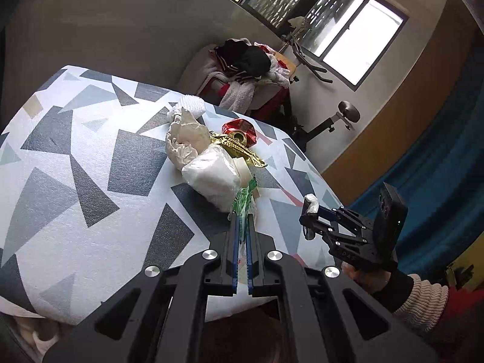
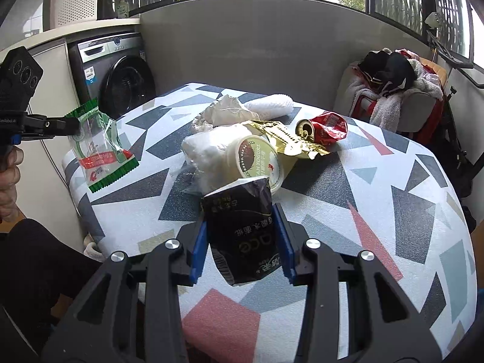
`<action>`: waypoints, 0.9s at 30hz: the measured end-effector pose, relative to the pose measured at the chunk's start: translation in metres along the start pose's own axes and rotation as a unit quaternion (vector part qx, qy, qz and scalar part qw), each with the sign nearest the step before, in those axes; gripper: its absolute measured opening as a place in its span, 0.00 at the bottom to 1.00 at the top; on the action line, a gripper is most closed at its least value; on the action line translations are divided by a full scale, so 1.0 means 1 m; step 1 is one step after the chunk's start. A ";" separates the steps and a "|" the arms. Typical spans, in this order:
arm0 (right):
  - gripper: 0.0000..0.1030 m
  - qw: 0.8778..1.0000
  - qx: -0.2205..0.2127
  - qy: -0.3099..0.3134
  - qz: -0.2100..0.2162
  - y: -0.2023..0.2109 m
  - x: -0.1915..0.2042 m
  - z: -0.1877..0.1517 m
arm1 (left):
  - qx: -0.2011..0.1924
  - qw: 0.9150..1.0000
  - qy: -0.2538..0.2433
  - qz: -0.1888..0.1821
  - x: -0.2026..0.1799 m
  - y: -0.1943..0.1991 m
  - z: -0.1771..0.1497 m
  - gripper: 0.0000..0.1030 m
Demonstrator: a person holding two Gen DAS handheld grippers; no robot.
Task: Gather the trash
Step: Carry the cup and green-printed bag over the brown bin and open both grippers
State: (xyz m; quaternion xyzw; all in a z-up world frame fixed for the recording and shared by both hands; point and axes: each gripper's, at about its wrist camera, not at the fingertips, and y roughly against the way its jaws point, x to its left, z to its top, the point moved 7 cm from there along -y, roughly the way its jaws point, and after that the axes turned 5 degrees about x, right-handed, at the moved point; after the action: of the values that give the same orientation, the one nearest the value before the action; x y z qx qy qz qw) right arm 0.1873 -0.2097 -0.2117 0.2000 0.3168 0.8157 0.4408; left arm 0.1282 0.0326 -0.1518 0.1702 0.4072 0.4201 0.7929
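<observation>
Trash lies heaped mid-way across the patterned table [image 2: 378,181]: yogurt cup [image 2: 260,161], gold wrapper [image 2: 290,142], crushed red can [image 2: 325,128]. My left gripper [image 1: 241,227] has its jaws narrow, pinching a green-edged clear wrapper [image 2: 99,148] off the table's left edge. My right gripper [image 2: 240,230] clamps a black carton [image 2: 242,230] just in front of the cup.

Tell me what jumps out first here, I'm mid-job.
Both grippers hold trash: the left gripper pinches a green wrapper at the table's left edge, and the right gripper clamps a black carton. Behind them, a heap sits on the patterned table: yogurt cup, gold foil, crushed red can.
</observation>
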 end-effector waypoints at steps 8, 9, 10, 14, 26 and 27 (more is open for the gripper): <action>0.41 1.000 -0.011 -0.006 0.023 0.029 0.029 -0.019 | 0.031 0.999 -0.031 -0.016 -0.023 0.009 -0.059 0.04; 0.41 1.000 -0.012 -0.007 0.026 0.032 0.033 -0.022 | 0.037 0.999 -0.035 -0.018 -0.026 0.009 -0.067 0.04; 0.41 1.000 -0.012 -0.008 0.028 0.034 0.036 -0.025 | 0.044 0.998 -0.039 -0.019 -0.028 0.009 -0.075 0.04; 0.41 0.999 -0.010 -0.010 0.036 0.040 0.046 -0.036 | 0.067 0.996 -0.050 -0.015 -0.028 0.002 -0.103 0.04; 0.41 0.998 0.020 -0.017 0.050 0.033 0.066 -0.073 | 0.149 0.986 -0.069 0.017 -0.020 -0.045 -0.172 0.41; 0.41 0.998 0.023 -0.017 0.051 0.031 0.067 -0.075 | 0.147 0.986 -0.072 0.016 -0.021 -0.045 -0.173 0.53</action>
State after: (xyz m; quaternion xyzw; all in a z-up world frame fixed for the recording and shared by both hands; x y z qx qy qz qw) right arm 0.0880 -0.1916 -0.2410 0.2403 0.3172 0.8259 0.3994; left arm 0.0091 -0.0230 -0.2739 0.3213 0.4031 0.3548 0.7800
